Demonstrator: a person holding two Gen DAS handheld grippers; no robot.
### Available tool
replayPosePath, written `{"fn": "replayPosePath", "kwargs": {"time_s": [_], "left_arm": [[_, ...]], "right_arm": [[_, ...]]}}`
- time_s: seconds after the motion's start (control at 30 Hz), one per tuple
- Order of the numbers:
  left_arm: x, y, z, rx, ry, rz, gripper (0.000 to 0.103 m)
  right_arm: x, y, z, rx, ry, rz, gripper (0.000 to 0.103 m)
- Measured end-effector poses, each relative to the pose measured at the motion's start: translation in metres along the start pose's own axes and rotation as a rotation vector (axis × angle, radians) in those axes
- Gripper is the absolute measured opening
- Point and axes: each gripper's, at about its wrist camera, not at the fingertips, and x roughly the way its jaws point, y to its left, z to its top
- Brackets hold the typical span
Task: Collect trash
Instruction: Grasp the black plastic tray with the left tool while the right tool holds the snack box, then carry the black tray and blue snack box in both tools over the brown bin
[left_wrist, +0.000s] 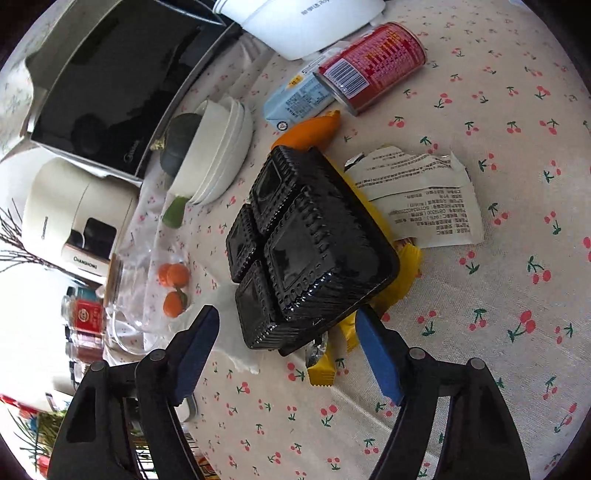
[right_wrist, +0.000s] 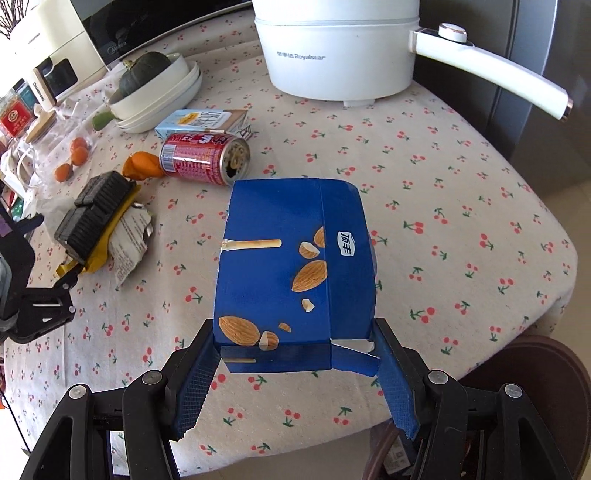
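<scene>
A: Left wrist view, nearest first?
B: The left gripper (left_wrist: 286, 354) stands apart, its blue pads either side of the black tray's (left_wrist: 306, 254) near corner, not pressing it. The tray lies upside down on yellow wrappers (left_wrist: 404, 273) on the cherry-print tablecloth (left_wrist: 480, 350).
A: Right wrist view?
B: The right gripper (right_wrist: 295, 363) clamps a blue snack box (right_wrist: 291, 273) above the table. A red can (right_wrist: 205, 158) lies beyond it.

Legible text, noted from beside the table: white electric pot (right_wrist: 338, 48) reads "Royalstar", preceded by small Chinese characters I cannot make out. Cream appliance (left_wrist: 74, 206) reads "CHANGHONG" on its base and side. Black microwave (left_wrist: 107, 85) shows "Midea". Blue snack box (right_wrist: 295, 266) carries a white badge, "顶丰". Red can (left_wrist: 373, 66) has a barcode; its print is unreadable.
</scene>
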Motion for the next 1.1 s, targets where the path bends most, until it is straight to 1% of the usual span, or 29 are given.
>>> {"fn": "replayPosePath", "kwargs": {"time_s": [0.03, 0.1, 0.17, 0.23, 0.3, 0.47, 0.57, 0.7, 0.83, 0.93, 1.1], "left_arm": [[0.000, 0.001, 0.002, 0.001, 0.004, -0.011, 0.070], [0.004, 0.004, 0.005, -0.018, 0.018, -0.044, 0.051], [0.006, 0.010, 0.006, -0.052, 0.023, -0.058, 0.048], [0.004, 0.015, 0.005, -0.098, 0.010, -0.075, 0.046], [0.003, 0.021, 0.004, -0.153, -0.006, -0.092, 0.041], [-0.007, 0.042, -0.002, -0.317, -0.037, -0.160, 0.039], [-0.019, 0.054, -0.007, -0.411, -0.058, -0.199, 0.038], [-0.037, 0.066, -0.015, -0.532, -0.080, -0.254, 0.037], [-0.053, 0.075, -0.027, -0.656, -0.087, -0.291, 0.037], [-0.067, 0.076, -0.037, -0.724, -0.097, -0.308, 0.037], [-0.093, 0.069, -0.049, -0.798, -0.127, -0.357, 0.037]], "right_arm": [[0.000, -0.001, 0.000, -0.002, 0.001, -0.001, 0.069], [0.000, -0.002, -0.001, -0.005, 0.004, -0.004, 0.069], [0.001, -0.002, -0.002, -0.007, 0.007, -0.007, 0.069], [0.001, -0.002, -0.003, -0.009, 0.007, -0.011, 0.069], [0.000, -0.003, -0.003, -0.014, 0.006, -0.015, 0.069], [-0.001, -0.005, -0.004, -0.012, 0.003, -0.019, 0.069], [-0.005, -0.004, -0.004, -0.012, -0.004, -0.014, 0.069], [-0.014, -0.002, -0.005, -0.009, -0.023, 0.001, 0.069], [-0.026, -0.002, -0.008, -0.009, -0.043, 0.018, 0.069], [-0.038, -0.003, -0.013, -0.004, -0.055, 0.031, 0.069], [-0.054, -0.007, -0.027, -0.011, -0.061, 0.038, 0.069]]}}
